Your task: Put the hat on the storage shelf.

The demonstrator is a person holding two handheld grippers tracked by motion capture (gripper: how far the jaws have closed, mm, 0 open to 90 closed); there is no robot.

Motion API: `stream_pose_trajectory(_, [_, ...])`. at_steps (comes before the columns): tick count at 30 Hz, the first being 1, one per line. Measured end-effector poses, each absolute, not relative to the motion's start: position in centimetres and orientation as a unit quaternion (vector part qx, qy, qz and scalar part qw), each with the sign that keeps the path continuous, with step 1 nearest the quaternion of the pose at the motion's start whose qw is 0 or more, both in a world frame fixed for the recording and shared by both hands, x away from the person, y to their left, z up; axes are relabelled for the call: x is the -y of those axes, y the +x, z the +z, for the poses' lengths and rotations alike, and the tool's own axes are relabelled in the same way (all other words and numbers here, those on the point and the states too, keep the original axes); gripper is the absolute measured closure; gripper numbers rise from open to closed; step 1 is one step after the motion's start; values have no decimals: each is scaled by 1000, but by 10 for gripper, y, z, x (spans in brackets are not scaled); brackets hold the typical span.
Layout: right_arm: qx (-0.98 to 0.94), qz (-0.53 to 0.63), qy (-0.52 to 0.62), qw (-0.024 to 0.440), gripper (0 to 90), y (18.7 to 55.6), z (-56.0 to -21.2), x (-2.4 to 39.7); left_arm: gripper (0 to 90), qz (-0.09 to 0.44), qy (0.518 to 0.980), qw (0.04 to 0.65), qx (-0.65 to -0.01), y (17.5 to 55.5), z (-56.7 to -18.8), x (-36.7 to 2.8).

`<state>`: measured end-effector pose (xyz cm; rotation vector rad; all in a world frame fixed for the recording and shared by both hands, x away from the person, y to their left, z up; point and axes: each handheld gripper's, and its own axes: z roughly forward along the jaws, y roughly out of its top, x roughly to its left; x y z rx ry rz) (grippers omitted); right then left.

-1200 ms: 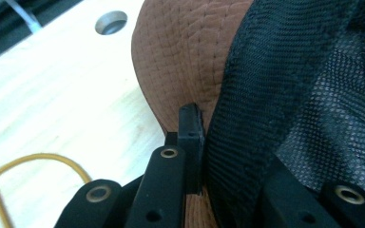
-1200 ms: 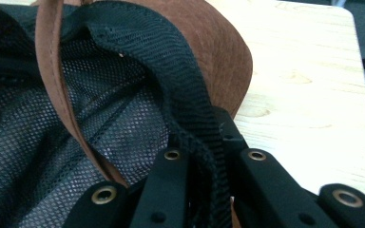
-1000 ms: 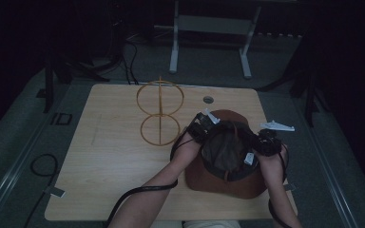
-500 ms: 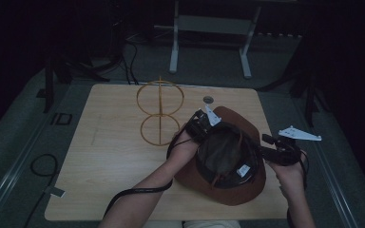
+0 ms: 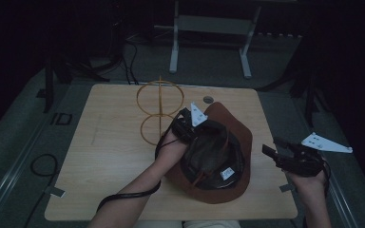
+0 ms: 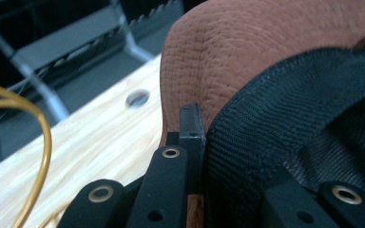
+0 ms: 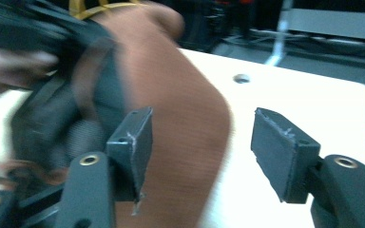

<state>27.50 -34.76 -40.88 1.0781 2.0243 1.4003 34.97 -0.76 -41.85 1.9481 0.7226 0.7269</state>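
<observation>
Although the dim light of the high view swallows much detail, the brown hat [image 5: 228, 142] is plain enough: it lies crown down on the near right part of the wooden table [image 5: 104, 161], its dark lining and a small white label facing up. The near edge of that table cuts off the person's body, so only two forearms come in from below.

On the near right of the hat, well apart from its brim and past the table's right edge, the right gripper [image 5: 278, 149] hangs in the air. Its jaws have just been opening and now stand apart with nothing between them; in the right gripper view the right gripper [image 7: 199, 156] looks at a blurred hat, and a hand beyond it is smeared too far to read.

At the hat's far left rim the left gripper [image 5: 183, 126] is clamped on the brim and lining. In the left gripper view its jaws are together on the black band, one pad hidden behind the fabric.

Just beyond the hat on the left stands a gold wire stand [image 5: 159, 111], two rings on a thin stem; its base is hard to make out. A small round hole [image 5: 208, 99] in the table lies just behind the hat.
</observation>
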Motion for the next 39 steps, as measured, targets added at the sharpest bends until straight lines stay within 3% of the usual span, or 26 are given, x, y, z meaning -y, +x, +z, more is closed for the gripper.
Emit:
stream_pose_trajectory(6, [-739, 473, 417, 237, 432, 288, -426, 364, 864, 269, 769, 527, -242, 338, -404, -7])
stream_pose_trajectory(10, [-735, 461, 436, 239, 447, 296, -432, 368, 863, 234, 740, 609, -163, 325, -400, -17])
stream_pose_trajectory(15, [-739, 479, 414, 229, 448, 297, -429, 359, 863, 205, 729, 643, -117, 313, -395, -16])
stream_pose_trajectory(26, [-760, 570, 272, 156, 422, 285, -415, 297, 861, 194, 732, 649, -74, 302, -399, 2])
stream_pose_trajectory(39, [-746, 625, 210, 93, 392, 291, -410, 272, 860, 184, 732, 650, -81, 300, -403, 14])
